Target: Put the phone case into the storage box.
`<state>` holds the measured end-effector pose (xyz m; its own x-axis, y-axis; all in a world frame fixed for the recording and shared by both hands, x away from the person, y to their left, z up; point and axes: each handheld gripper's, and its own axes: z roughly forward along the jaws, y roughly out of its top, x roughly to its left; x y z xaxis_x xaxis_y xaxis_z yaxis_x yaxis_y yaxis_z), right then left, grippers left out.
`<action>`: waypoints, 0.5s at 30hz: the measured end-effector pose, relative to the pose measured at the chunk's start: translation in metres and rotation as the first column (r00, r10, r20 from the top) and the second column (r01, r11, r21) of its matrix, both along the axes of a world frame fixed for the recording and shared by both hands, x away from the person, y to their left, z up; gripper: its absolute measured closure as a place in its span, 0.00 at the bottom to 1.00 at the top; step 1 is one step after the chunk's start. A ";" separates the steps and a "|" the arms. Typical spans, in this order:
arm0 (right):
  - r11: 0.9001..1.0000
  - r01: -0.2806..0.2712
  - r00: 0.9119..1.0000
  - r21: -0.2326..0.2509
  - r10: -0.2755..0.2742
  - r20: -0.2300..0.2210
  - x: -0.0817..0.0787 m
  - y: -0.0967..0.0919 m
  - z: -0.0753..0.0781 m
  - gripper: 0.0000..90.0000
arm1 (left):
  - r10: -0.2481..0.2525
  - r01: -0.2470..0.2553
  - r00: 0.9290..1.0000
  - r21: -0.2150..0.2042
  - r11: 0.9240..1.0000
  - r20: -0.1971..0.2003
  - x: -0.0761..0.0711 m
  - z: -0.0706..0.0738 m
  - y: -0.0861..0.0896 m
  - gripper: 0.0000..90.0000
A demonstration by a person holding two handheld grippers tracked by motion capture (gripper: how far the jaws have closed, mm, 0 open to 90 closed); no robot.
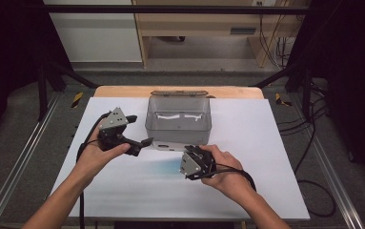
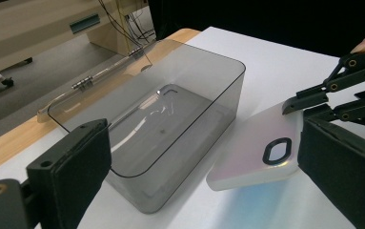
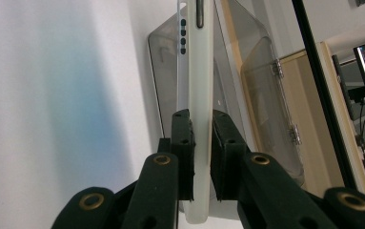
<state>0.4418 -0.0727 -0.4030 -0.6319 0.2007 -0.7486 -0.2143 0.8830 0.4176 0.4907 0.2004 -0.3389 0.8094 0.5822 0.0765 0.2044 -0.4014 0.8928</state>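
A white phone case (image 1: 168, 146) with a black-rimmed camera cut-out hangs just above the white table sheet, in front of a smoky clear box (image 1: 178, 120). My right gripper (image 1: 187, 150) is shut on one short end of it; in the right gripper view both pads (image 3: 183, 143) press the case's (image 3: 197, 62) thin edge. My left gripper (image 1: 139, 130) is open at the case's other end. In the left gripper view its jaws stand wide, with the case (image 2: 256, 152) near the right pad (image 2: 342, 167) but not pinched. The box's (image 2: 170, 114) hinged lid lies open behind it.
The white sheet (image 1: 247, 181) covers a wooden table (image 1: 123, 90). Beyond its far edge are floor, a wooden cabinet (image 1: 204, 24) and cables (image 1: 313, 143). Metal rails run along both sides. The box holds nothing I can make out.
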 end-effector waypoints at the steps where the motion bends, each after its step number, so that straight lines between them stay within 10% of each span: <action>1: 1.000 0.002 1.000 -0.001 -0.002 0.001 0.000 0.000 0.000 0.90 | 0.000 0.000 1.000 0.000 1.000 0.000 0.000 0.000 0.000 0.05; 15: 0.999 0.028 1.000 0.028 -0.027 -0.015 0.001 -0.011 0.003 0.90 | 0.029 -0.029 0.999 -0.008 1.000 0.029 -0.002 0.000 0.006 0.05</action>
<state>0.4430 -0.0837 -0.3996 -0.6369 0.2388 -0.7331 -0.1837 0.8764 0.4452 0.4890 0.2061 -0.3386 0.7898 0.6059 0.0949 0.1900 -0.3889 0.9015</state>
